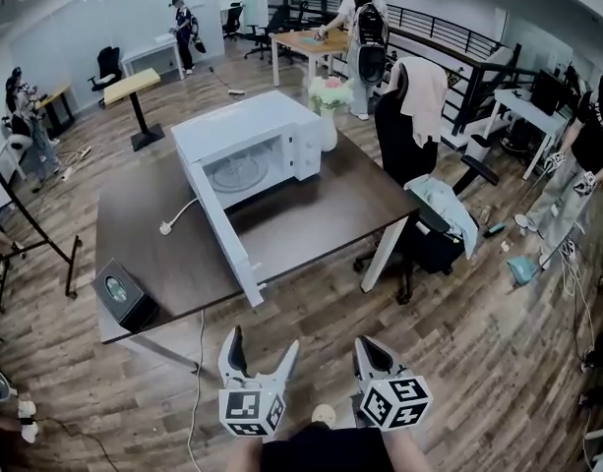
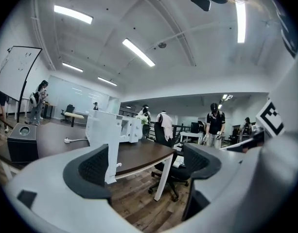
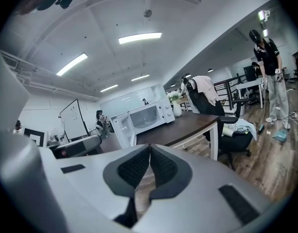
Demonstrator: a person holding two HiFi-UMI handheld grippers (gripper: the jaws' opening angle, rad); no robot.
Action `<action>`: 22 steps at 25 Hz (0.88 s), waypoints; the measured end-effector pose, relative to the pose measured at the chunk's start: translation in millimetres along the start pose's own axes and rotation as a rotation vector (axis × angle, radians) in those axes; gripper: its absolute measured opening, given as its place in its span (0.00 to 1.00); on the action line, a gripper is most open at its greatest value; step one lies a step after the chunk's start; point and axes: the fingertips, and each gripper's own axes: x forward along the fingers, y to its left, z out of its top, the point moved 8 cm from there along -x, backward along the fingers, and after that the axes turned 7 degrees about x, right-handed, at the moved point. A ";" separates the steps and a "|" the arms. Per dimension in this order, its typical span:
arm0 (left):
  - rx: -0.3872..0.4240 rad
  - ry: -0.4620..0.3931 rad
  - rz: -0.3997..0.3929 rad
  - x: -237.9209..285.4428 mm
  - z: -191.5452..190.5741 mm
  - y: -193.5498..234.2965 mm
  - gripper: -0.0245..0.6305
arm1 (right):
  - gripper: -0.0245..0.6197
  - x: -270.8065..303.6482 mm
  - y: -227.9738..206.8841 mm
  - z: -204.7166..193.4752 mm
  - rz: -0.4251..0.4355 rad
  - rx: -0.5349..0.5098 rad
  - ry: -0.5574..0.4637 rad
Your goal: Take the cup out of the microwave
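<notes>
I cannot find the cup in any view. The microwave is white and sits in the middle of the head view, on a dark brown tabletop. Its door hangs wide open toward the bottom of the frame. Inside I can see a round glass plate. A white cord with a plug lies on the tabletop at the microwave's left. A small black box stands on the lower left corner of the tabletop. A white vase of flowers stands just beside the microwave, at its upper right.

A black chair with a white cloth over its back is at the right edge of the tabletop. The floor is brown wood. It is a big room with more tables and chairs, and people stand at the top and along the right and left sides. Long lights glow on the ceiling.

The left gripper is at the bottom of the head view, well apart from the tabletop. Its fingers are spread wide and hold nothing. The right gripper is just beside it, to the right. Its fingers are pressed together with nothing in them.
</notes>
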 end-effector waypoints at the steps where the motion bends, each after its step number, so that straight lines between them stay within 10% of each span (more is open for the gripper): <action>1: -0.005 0.000 0.010 3.9 -1.0 -0.8 0.73 | 0.03 3.1 -3.9 2.2 0.007 -0.002 0.001; 22: -0.005 0.051 0.009 30.2 -0.6 -20.5 0.74 | 0.03 18.3 -32.4 13.1 0.041 0.036 0.040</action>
